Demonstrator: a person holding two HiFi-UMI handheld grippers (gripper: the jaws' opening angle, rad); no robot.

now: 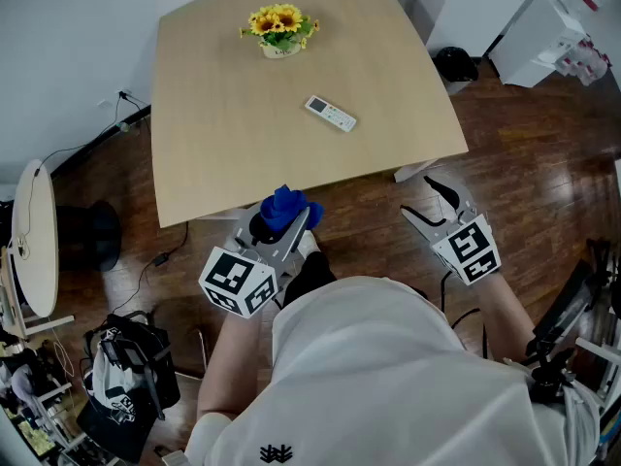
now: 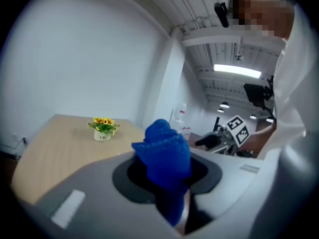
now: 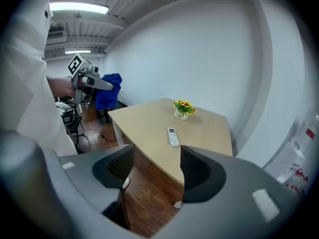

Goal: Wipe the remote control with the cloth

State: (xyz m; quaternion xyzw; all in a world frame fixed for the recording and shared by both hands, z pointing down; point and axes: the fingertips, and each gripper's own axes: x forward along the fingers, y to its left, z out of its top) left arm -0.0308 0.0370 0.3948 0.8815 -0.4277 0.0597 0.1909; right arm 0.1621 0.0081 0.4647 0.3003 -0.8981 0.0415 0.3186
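Observation:
A white remote control (image 1: 331, 114) lies flat on the light wooden table (image 1: 223, 144), right of its middle; the right gripper view shows the remote control (image 3: 172, 136) too. My left gripper (image 1: 283, 223) is shut on a bunched blue cloth (image 1: 288, 208) just off the table's near edge; the cloth (image 2: 163, 158) fills the gap between its jaws. My right gripper (image 1: 429, 200) hangs open and empty over the wooden floor, short of the table's near right corner. In its own view, the right gripper (image 3: 155, 167) holds nothing.
A small pot of yellow flowers (image 1: 280, 31) stands near the table's far edge. A dark bag (image 1: 126, 377) and a round white stand (image 1: 34, 236) sit on the floor at the left. White furniture (image 1: 553, 27) stands at the far right.

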